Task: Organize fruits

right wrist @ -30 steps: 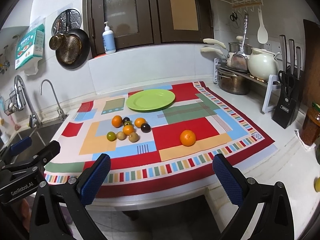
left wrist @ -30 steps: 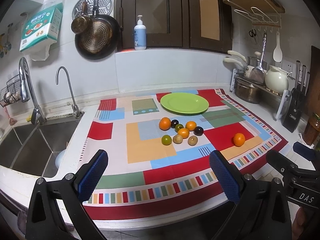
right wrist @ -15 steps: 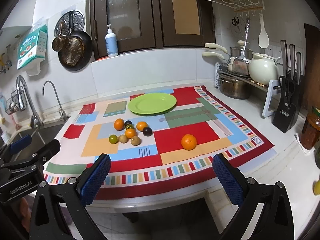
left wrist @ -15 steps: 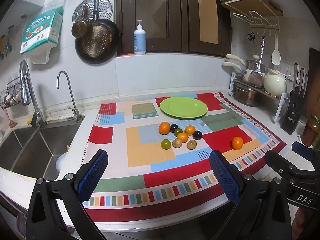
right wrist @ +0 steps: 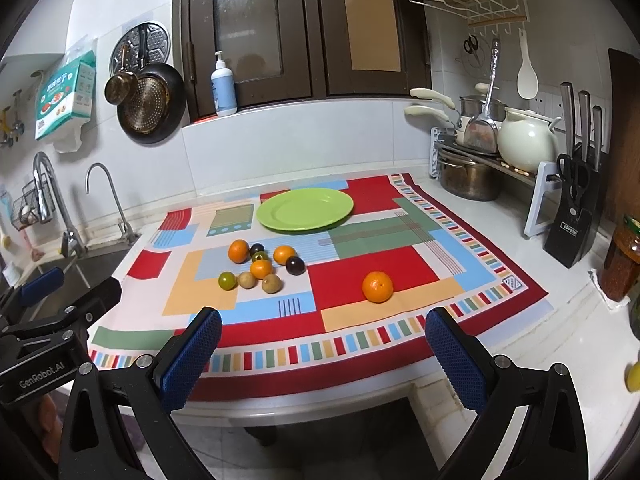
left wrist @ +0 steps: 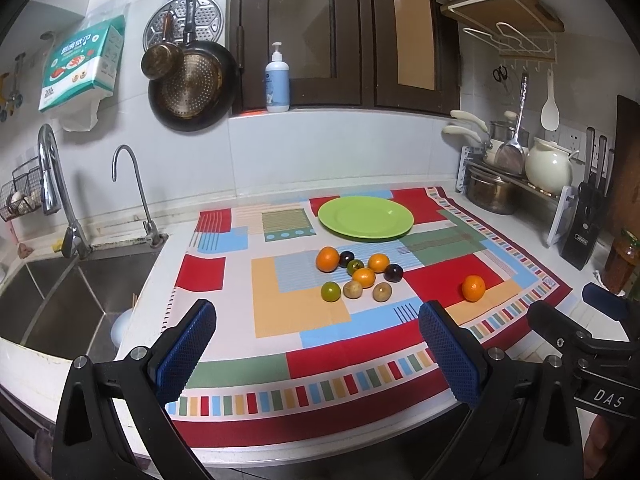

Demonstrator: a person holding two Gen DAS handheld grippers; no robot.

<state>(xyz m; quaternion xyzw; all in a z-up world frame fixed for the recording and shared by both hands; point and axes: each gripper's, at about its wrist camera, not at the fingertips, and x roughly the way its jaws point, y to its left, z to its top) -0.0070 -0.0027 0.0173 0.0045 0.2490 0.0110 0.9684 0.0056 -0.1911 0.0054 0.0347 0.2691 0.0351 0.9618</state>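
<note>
Both our left tongs (left wrist: 316, 354) and right tongs (right wrist: 324, 354) hang spread and empty. The fruits (right wrist: 262, 266) cluster just before the green plate (right wrist: 305, 209); we should approach the lone orange (right wrist: 377, 287) squarely and pinch gently.

left gripper (left wrist: 316, 352) arms: cut off by bottom edge, left wrist view; handle + hand out of frame.
right gripper (right wrist: 322, 354) arms: cut off at bottom edge, right wrist view.
green fruit (right wrist: 260, 256) in cluster: partly hidden behind an orange (right wrist: 261, 269); kind too small to tell.
dark fruit (left wrist: 346, 258): partly hidden by neighbours, kind unclear.
yellow thing (right wrist: 633, 376) at right edge: cut off + blurred, can't ID.
jar (right wrist: 622, 264) far right: warped by fisheye, contents unclear.
sink (left wrist: 60, 292): left part cut by lens rim; pale bowl-like thing (left wrist: 120, 326) half hidden under counter edge.
wire basket (left wrist: 20, 196) contents: too small to tell.
box (left wrist: 82, 64) print: unreadable.
</note>
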